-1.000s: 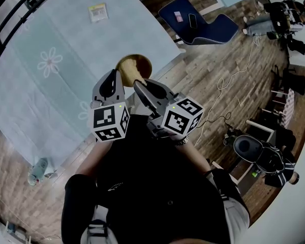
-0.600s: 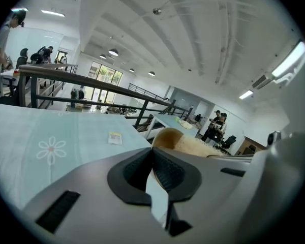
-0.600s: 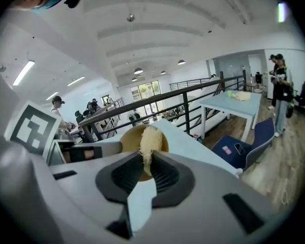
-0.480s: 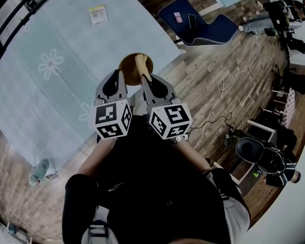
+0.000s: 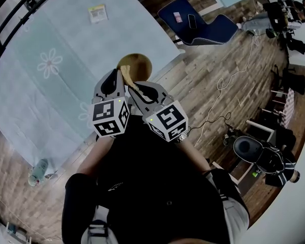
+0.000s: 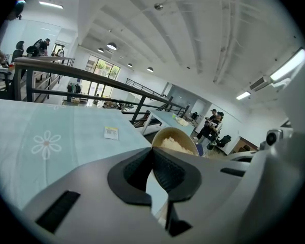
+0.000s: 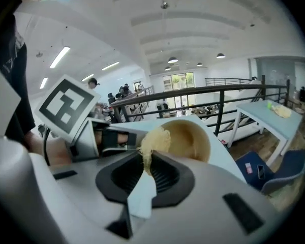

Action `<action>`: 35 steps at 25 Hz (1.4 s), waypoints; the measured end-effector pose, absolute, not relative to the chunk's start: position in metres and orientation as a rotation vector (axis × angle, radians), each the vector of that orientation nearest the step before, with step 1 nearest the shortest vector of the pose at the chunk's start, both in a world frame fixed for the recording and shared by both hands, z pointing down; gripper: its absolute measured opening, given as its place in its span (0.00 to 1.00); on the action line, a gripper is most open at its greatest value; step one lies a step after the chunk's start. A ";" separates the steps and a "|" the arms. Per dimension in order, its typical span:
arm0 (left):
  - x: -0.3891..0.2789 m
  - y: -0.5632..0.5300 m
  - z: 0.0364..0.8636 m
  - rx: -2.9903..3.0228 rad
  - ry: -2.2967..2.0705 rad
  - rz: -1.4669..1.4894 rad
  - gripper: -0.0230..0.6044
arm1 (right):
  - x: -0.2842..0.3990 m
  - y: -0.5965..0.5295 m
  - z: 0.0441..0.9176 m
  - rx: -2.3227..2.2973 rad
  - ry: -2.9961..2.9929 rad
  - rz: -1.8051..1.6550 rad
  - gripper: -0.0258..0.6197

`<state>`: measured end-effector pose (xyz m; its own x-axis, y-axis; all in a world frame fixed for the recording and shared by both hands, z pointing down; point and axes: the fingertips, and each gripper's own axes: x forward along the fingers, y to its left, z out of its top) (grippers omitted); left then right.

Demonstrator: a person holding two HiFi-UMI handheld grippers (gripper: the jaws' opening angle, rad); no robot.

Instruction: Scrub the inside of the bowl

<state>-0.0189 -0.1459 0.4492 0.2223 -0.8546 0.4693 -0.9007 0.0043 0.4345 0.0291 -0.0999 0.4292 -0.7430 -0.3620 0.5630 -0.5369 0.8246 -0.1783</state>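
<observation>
A wooden bowl stands near the table's front edge, by the corner. My left gripper is at the bowl's near rim and shut on it; in the left gripper view its jaws close just below the bowl. My right gripper is shut on a pale yellow fibrous scrubber. In the right gripper view the scrubber sticks up from the right gripper against the near left inside of the bowl, beside the left gripper.
The table wears a light blue cloth with flower prints, and a small packet lies at its far side. A blue chair stands right of the table. Cables trail over the wood floor. A bottle lies at the lower left.
My right gripper has drawn the scrubber from the bowl's far inside back to its near left wall. The left gripper has barely moved.
</observation>
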 end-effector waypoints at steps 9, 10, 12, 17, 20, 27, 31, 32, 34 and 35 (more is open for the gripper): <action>-0.028 -0.148 0.455 1.814 -1.629 0.111 0.07 | 0.042 -0.128 0.410 0.697 -2.394 0.077 0.11; -0.026 -0.147 0.455 1.822 -1.621 0.118 0.07 | 0.043 -0.134 0.410 0.710 -2.360 0.009 0.11; -0.021 -0.147 0.456 1.832 -1.609 0.128 0.07 | 0.050 -0.144 0.414 0.725 -2.255 -0.141 0.11; -0.023 -0.143 0.460 1.823 -1.602 0.126 0.07 | 0.061 -0.136 0.445 0.667 -2.071 -0.208 0.11; -0.023 -0.143 0.463 1.812 -1.605 0.128 0.07 | 0.057 -0.121 0.460 0.626 -2.110 -0.009 0.11; -0.025 -0.139 0.475 1.746 -1.567 0.093 0.07 | 0.037 -0.097 0.467 0.604 -2.347 0.644 0.11; -0.029 -0.141 0.478 1.705 -1.565 0.037 0.07 | 0.034 -0.106 0.445 0.676 -2.516 0.992 0.11; -0.031 -0.142 0.482 1.692 -1.572 0.030 0.07 | 0.035 -0.109 0.440 0.708 -2.548 1.052 0.11; -0.039 -0.145 0.497 1.661 -1.603 0.054 0.07 | 0.040 -0.115 0.434 0.777 -2.586 1.083 0.11; -0.044 -0.147 0.508 1.638 -1.618 0.077 0.07 | 0.042 -0.117 0.432 0.804 -2.593 1.061 0.11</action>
<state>-0.0441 -0.1465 0.5079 0.1750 -0.8086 0.5618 -0.8580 0.1546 0.4898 0.0418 -0.1166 0.4324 -0.8241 -0.4030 0.3980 -0.5664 0.5881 -0.5774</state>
